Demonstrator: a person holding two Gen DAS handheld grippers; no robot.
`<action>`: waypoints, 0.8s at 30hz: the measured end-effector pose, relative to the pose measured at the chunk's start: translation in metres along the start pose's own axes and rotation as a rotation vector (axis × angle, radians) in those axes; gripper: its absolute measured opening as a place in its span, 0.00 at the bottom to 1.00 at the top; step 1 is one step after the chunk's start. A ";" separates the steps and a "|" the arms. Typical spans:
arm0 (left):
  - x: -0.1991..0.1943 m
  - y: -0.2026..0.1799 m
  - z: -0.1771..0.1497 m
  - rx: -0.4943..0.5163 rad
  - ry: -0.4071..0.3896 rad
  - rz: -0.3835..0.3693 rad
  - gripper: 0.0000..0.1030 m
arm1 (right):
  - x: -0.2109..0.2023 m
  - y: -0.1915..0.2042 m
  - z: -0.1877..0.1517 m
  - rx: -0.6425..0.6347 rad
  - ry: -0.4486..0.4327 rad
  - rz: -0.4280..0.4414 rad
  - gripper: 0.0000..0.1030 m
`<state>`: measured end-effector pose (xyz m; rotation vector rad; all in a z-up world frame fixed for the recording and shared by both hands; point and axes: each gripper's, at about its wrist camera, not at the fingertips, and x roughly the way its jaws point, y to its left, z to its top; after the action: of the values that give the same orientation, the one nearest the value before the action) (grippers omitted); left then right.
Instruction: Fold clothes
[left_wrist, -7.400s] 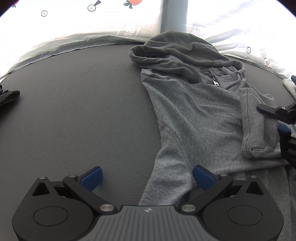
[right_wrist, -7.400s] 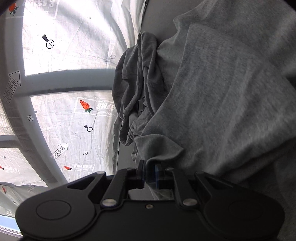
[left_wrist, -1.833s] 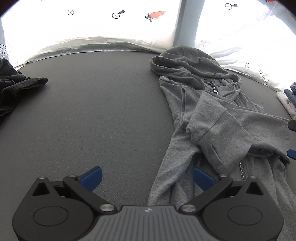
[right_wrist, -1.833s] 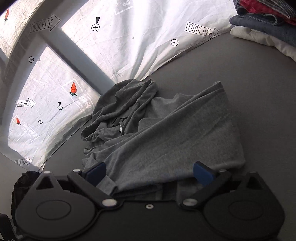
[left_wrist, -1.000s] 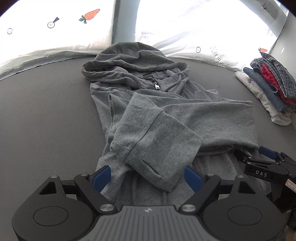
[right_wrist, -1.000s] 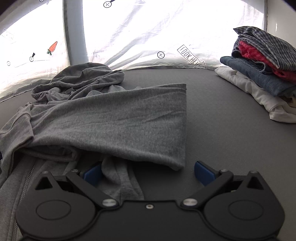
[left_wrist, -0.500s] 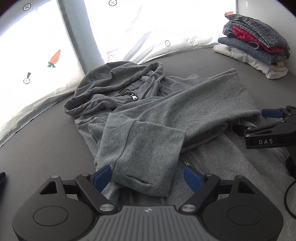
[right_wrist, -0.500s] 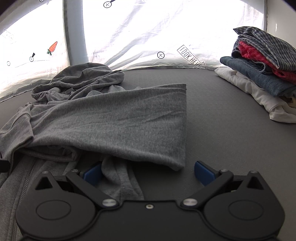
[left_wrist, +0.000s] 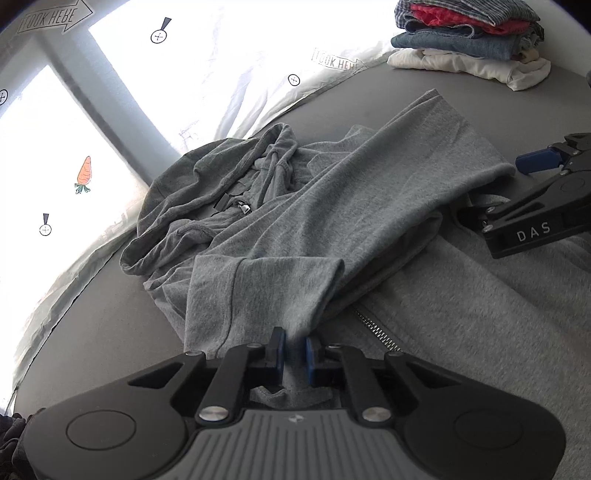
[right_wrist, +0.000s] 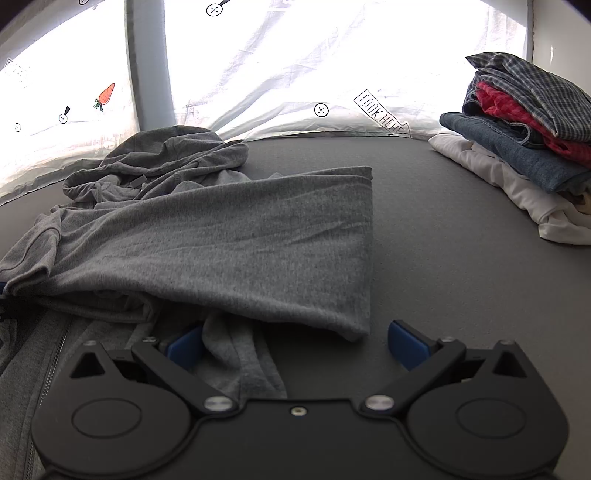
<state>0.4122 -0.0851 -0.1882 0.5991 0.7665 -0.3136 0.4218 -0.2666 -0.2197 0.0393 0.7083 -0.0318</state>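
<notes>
left jaws closing on hoodie (left_wrist: 280, 236) cuff, right jaws spread wide

Grey zip hoodie (left_wrist: 369, 206), sleeves folded across

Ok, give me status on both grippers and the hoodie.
Left gripper closing on the hoodie sleeve cuff. Right gripper open, hoodie fabric between its jaws. Folded pile well clear.

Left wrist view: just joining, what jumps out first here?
A rumpled grey zip-up hoodie sprawls across the dark grey table. The left gripper is closing its blue pads on the hoodie's folded-over sleeve cuff at bottom centre. A stack of folded clothes sits top right.
</notes>
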 end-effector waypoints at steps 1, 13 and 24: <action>-0.001 0.005 0.000 -0.022 -0.001 0.000 0.10 | 0.000 0.000 0.000 0.000 0.000 0.000 1.00; -0.013 0.064 -0.011 -0.344 0.000 0.019 0.09 | 0.001 -0.001 0.003 0.001 0.020 0.003 1.00; -0.033 0.141 -0.022 -0.643 -0.078 0.079 0.08 | -0.014 -0.003 0.013 0.039 0.081 0.001 1.00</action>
<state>0.4437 0.0415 -0.1214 0.0088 0.7164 -0.0071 0.4198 -0.2704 -0.2007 0.0787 0.7889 -0.0429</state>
